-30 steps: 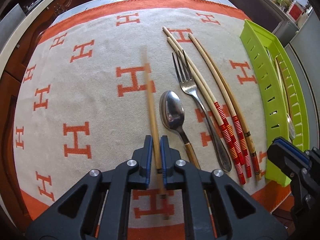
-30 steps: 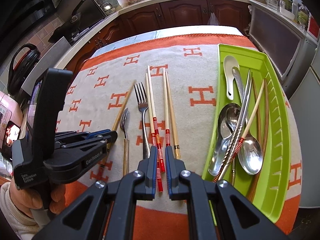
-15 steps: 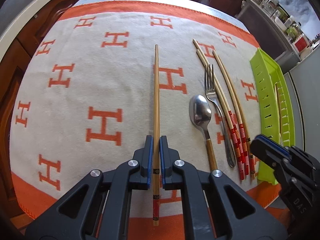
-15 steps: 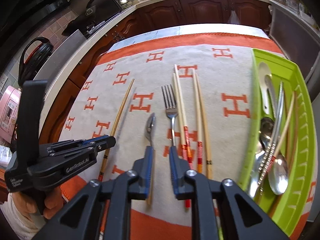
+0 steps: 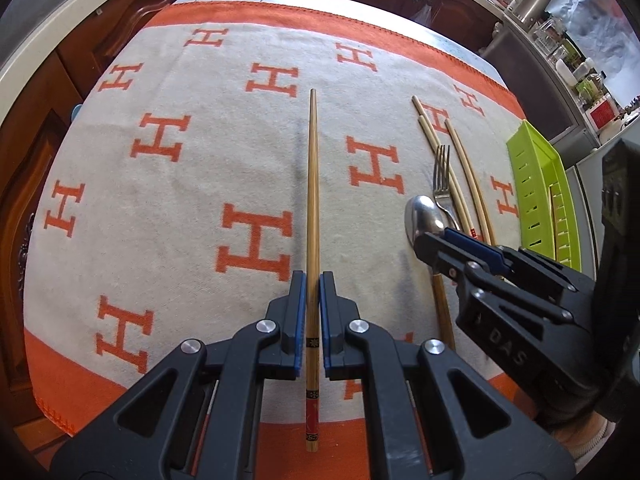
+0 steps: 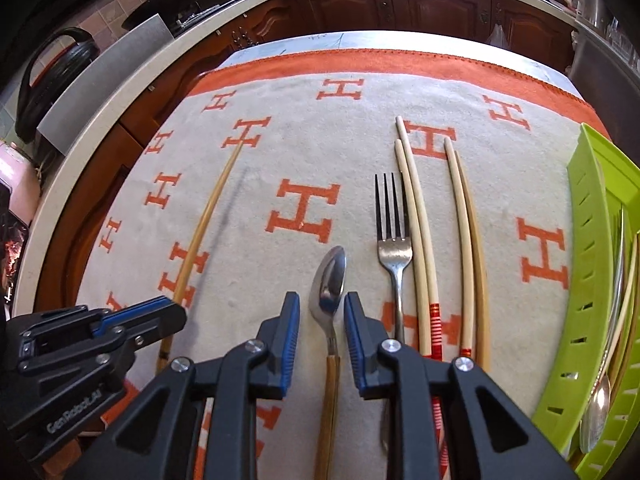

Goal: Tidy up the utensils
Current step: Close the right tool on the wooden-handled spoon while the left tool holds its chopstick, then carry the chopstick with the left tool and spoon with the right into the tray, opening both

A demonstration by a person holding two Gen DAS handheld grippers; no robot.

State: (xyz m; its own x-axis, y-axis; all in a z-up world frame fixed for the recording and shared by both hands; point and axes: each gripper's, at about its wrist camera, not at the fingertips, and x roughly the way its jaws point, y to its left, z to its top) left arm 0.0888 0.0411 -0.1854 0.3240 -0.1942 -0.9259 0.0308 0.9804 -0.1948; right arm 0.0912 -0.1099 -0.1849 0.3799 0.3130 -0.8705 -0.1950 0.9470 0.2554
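- Left claw [image 5: 313, 294]: a long brown bamboo chopstick [image 5: 312, 184] is being clenched.
- Right claw [image 6: 322, 320]: jaws have just been opening, being held released around a wooden-handled steel spoon [image 6: 329, 280].

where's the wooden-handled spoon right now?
The wooden-handled spoon lies on the blanket just left of the fork in the right wrist view, its neck between the right gripper's open jaws, untouched.
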